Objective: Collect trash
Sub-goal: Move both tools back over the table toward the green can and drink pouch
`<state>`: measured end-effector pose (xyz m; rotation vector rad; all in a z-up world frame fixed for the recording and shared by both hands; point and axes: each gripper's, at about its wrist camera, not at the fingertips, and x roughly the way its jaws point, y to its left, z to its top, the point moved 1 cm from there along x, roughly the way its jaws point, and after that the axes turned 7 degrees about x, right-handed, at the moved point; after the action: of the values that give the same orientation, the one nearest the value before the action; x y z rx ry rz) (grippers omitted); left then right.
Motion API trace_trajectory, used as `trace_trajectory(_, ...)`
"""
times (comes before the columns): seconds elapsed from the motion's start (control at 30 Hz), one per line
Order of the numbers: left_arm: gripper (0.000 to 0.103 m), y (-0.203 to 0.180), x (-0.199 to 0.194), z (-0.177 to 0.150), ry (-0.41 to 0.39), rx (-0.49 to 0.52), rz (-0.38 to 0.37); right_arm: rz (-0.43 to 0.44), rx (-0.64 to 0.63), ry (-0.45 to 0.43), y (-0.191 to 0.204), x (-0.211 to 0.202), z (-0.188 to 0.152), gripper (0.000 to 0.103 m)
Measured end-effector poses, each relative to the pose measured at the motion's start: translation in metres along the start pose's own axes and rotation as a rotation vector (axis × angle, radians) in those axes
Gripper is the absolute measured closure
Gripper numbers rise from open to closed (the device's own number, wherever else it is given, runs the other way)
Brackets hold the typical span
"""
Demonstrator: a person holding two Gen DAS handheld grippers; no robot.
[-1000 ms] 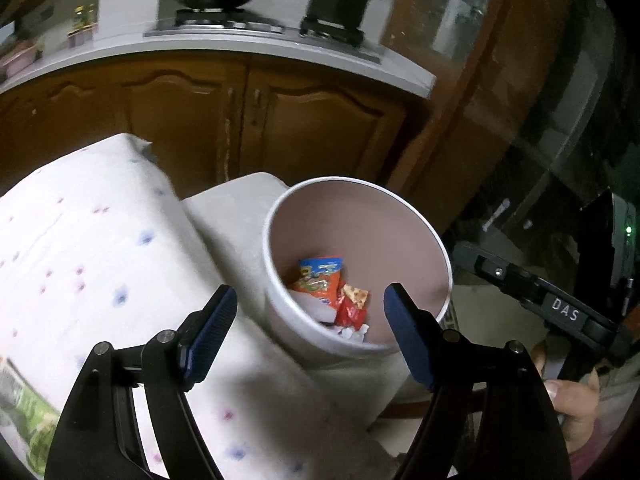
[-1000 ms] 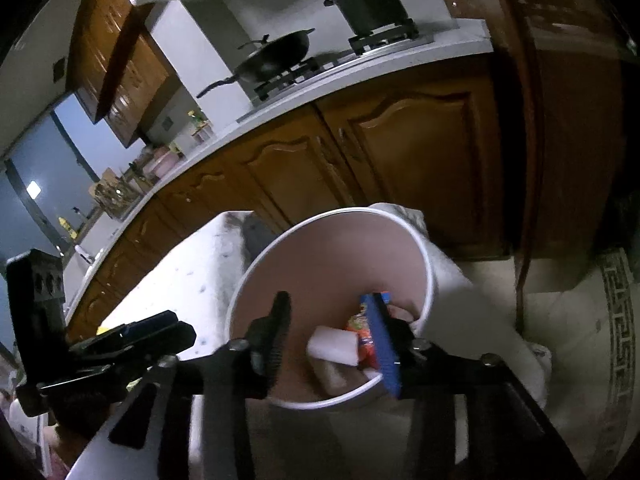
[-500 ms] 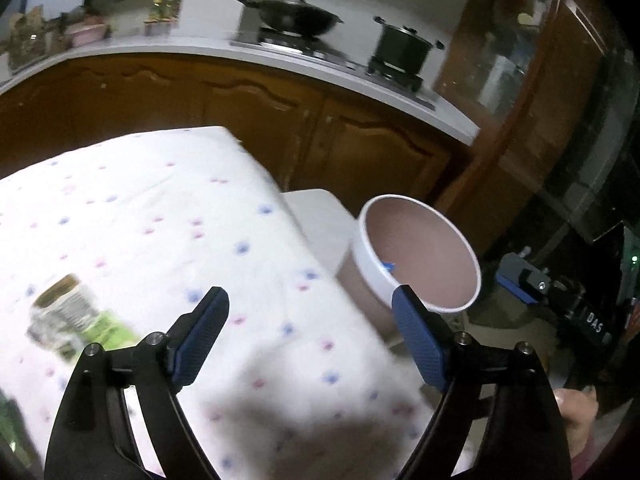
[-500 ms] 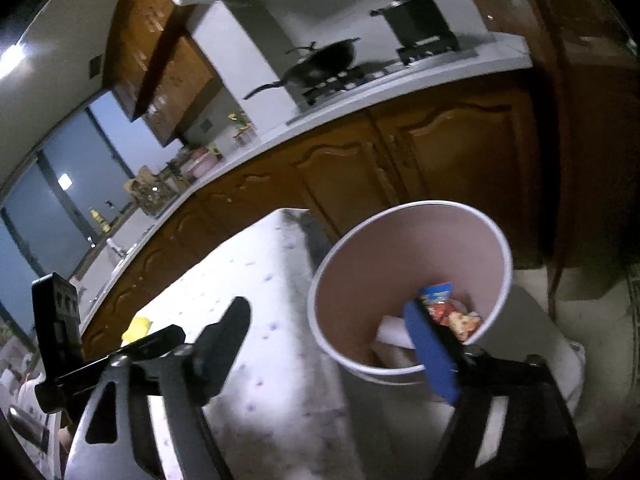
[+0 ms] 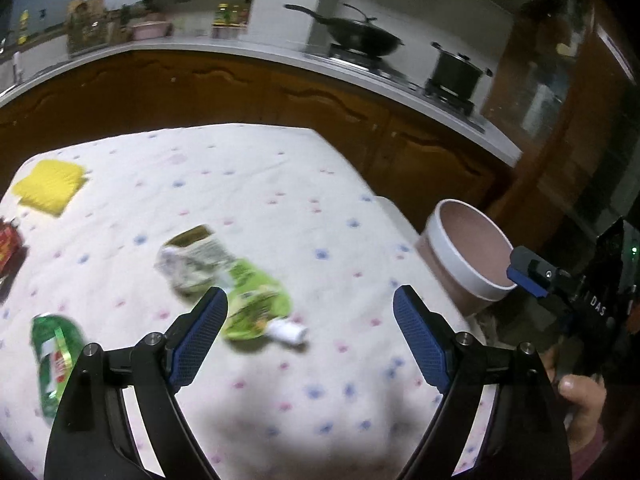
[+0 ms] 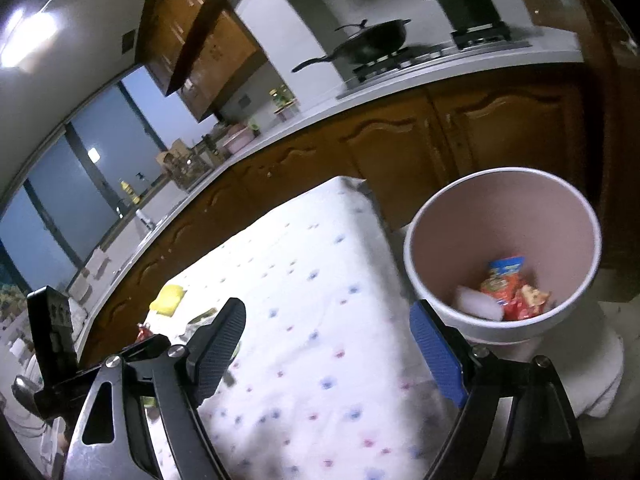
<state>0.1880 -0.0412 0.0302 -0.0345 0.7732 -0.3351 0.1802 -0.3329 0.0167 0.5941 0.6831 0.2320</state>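
Both grippers have swung away from the waste bin (image 6: 576,220) toward the spotted tabletop (image 5: 280,184). A second ago the right gripper (image 6: 328,344) pinched a white piece over the bin; that piece (image 6: 478,306) now lies inside with the orange snack wrappers (image 6: 510,292), and the jaws stand wide and empty. The left gripper (image 5: 310,324) is also wide, nothing between its jaws. Deposit complete; next collection cycle begins. Remaining trash on the tabletop: a green pouch (image 5: 256,304) nearest the left jaws, a crumpled wrapper (image 5: 192,260), a green packet (image 5: 54,360), a yellow item (image 5: 50,186).
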Motion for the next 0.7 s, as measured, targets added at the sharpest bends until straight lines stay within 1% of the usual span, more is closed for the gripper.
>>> trace_trajectory(0.17,0.016,0.032,-0.021,-0.015,-0.019,-0.05,0.042,0.028,-0.026,0.017,0.021,0.008,-0.009,0.017)
trace_trajectory(0.37,0.016,0.058,-0.039,-0.03,-0.024,-0.097,0.079,0.065,-0.065,0.045,0.046,0.02,-0.019,0.017)
trace_trajectory(0.5,0.016,0.069,-0.049,-0.035,-0.029,-0.106,0.102,0.089,-0.098,0.07,0.064,0.029,-0.029,0.017)
trace_trajectory(0.6,0.015,0.078,-0.058,-0.039,-0.036,-0.105,0.137,0.105,-0.122,0.089,0.076,0.035,-0.035,0.017)
trace_trajectory(0.7,0.015,0.092,-0.064,-0.043,-0.036,-0.124,0.154,0.117,-0.148,0.108,0.088,0.043,-0.04,0.017)
